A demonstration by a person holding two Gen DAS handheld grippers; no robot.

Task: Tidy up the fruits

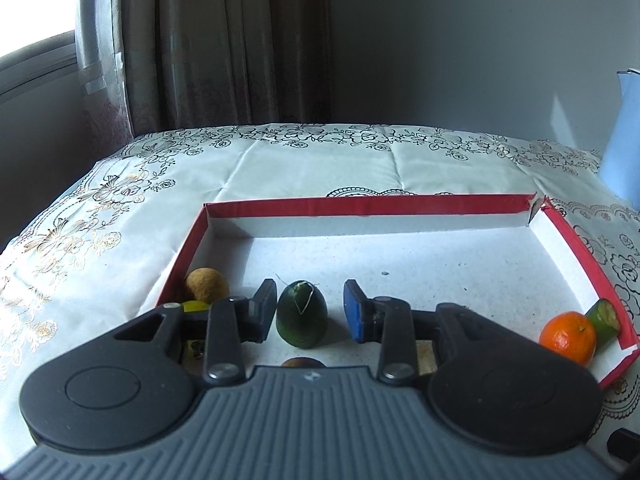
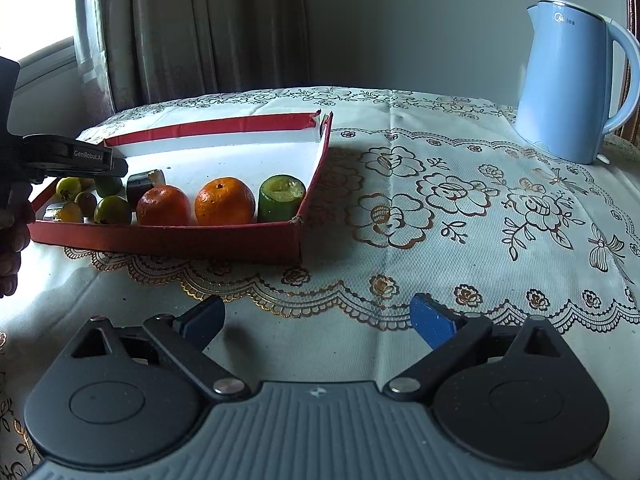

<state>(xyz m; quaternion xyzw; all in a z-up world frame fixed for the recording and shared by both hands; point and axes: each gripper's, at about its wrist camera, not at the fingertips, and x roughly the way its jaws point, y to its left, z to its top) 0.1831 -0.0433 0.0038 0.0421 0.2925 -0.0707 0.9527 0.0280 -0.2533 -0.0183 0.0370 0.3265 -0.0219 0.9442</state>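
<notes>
A shallow red box [image 1: 360, 205] with a white floor lies on the tablecloth. My left gripper [image 1: 310, 312] is open inside it, its pads on either side of a dark green fruit [image 1: 302, 314] that stands on the floor with a gap on each side. A brown round fruit [image 1: 206, 285] and a yellow one [image 1: 195, 306] sit at the box's left wall. An orange [image 1: 568, 336] and a cut green piece [image 1: 604, 318] sit at its right corner. In the right wrist view the box [image 2: 168, 238] holds two oranges [image 2: 225, 201], the green piece [image 2: 281, 199] and several small fruits [image 2: 112, 210]. My right gripper [image 2: 318, 322] is open and empty above the cloth.
A light blue electric kettle [image 2: 568, 80] stands at the back right of the table. Curtains hang behind the table on the left. The left gripper's body [image 2: 68, 158] shows over the box's left end in the right wrist view. The floral tablecloth [image 2: 440, 208] covers the table.
</notes>
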